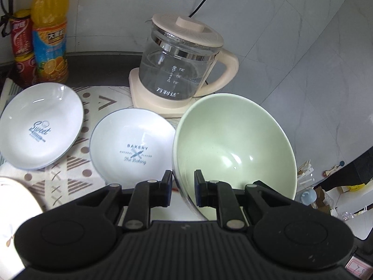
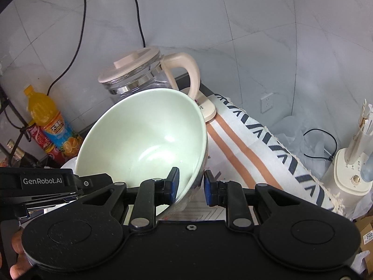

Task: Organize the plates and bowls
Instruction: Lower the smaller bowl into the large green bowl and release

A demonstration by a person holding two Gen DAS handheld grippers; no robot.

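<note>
The pale green bowl (image 1: 235, 144) and both white plates (image 1: 40, 126) (image 1: 131, 144) present a smooth, glossy glazed finish. The kettle (image 1: 179, 70) combines clear glass, a polished metal band and matt cream plastic. The mat (image 1: 77, 175) is printed woven cloth; each claw (image 1: 183, 190) (image 2: 191, 187) is matt black plastic.

Left claw (image 1: 183, 187): black fingers nearly together, pinched on left rim of green bowl (image 1: 233, 144), one finger outside wall, other inside. Claw points steeply down and forward.

Right claw (image 2: 191, 185): blue-padded fingers nearly together, pinched on right rim of same bowl, left finger inside, right finger outside wall. Claw angled down and forward.

Left claw's body visible at left edge of right wrist view, close beside right claw. Fingertips of person's hand (image 2: 19, 260) show at lower left corner there.
</note>
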